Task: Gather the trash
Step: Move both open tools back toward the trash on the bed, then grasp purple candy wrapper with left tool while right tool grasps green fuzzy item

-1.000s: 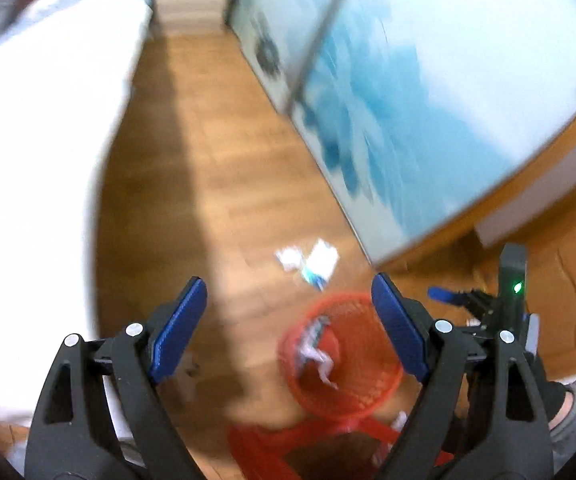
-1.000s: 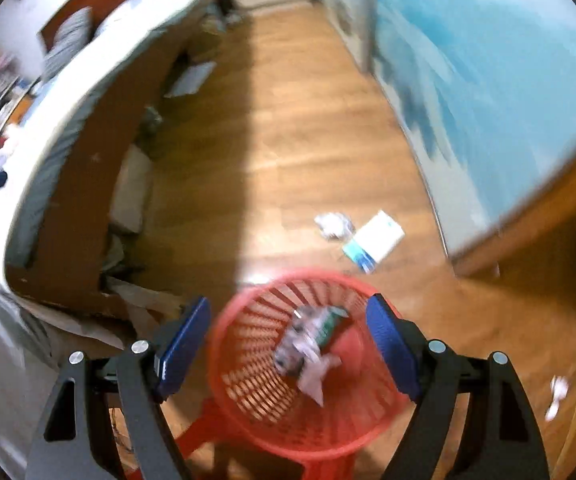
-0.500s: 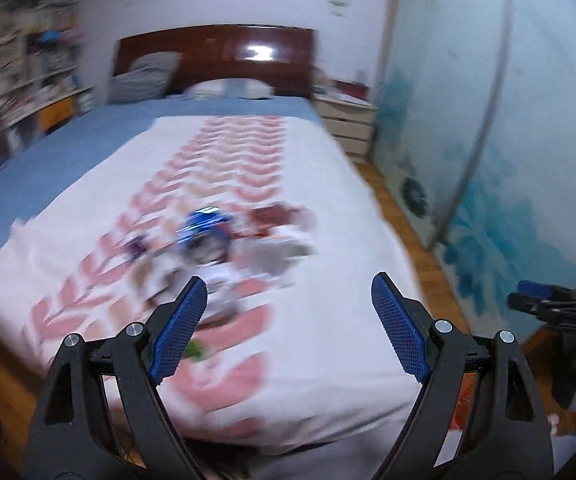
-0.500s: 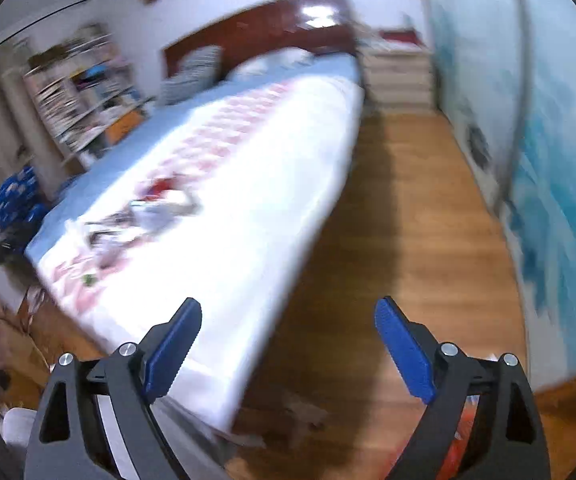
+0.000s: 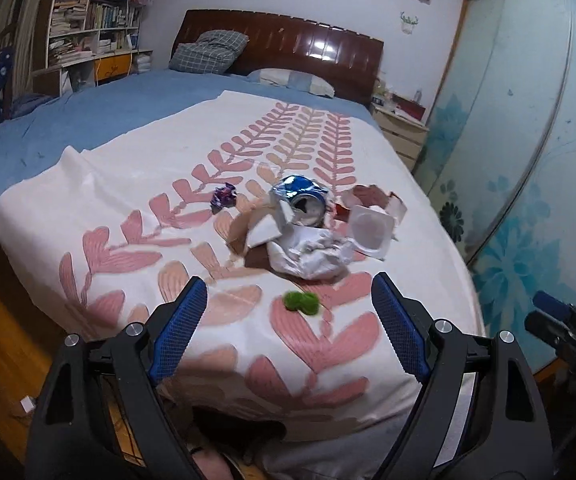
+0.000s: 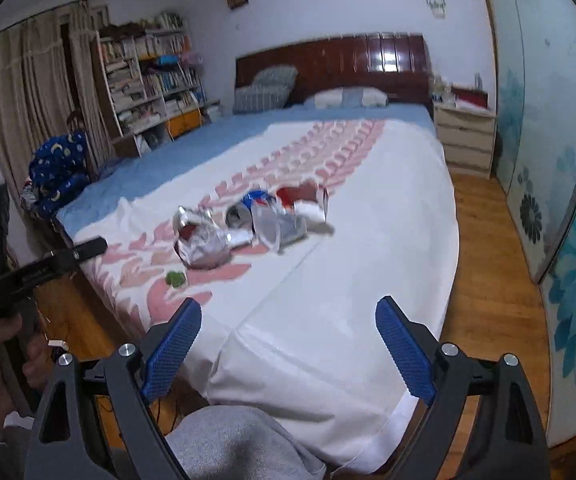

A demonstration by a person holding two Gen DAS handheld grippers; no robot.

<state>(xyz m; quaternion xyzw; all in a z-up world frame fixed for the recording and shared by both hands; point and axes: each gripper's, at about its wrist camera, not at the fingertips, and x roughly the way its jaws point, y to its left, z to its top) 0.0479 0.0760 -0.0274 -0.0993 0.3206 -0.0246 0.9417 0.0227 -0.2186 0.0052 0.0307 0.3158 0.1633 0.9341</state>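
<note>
On the quilted bed (image 5: 128, 168) — crumpled paper (image 5: 312, 256), dented can (image 5: 302, 204); both grippers (image 5: 288, 320) (image 6: 288, 344) spread, empty.

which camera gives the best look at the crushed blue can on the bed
The left wrist view: the crushed blue can is near, sharp, its open end facing the camera. In the right wrist view it is smaller, blurred, partly hidden by wrappers.

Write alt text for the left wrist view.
The open left gripper hovers above the foot of a bed where trash lies on a white cover with pink leaf print: a crushed blue can, crumpled white paper, a white plastic lid, a purple wrapper and a small green scrap. A bookshelf stands behind.
</note>
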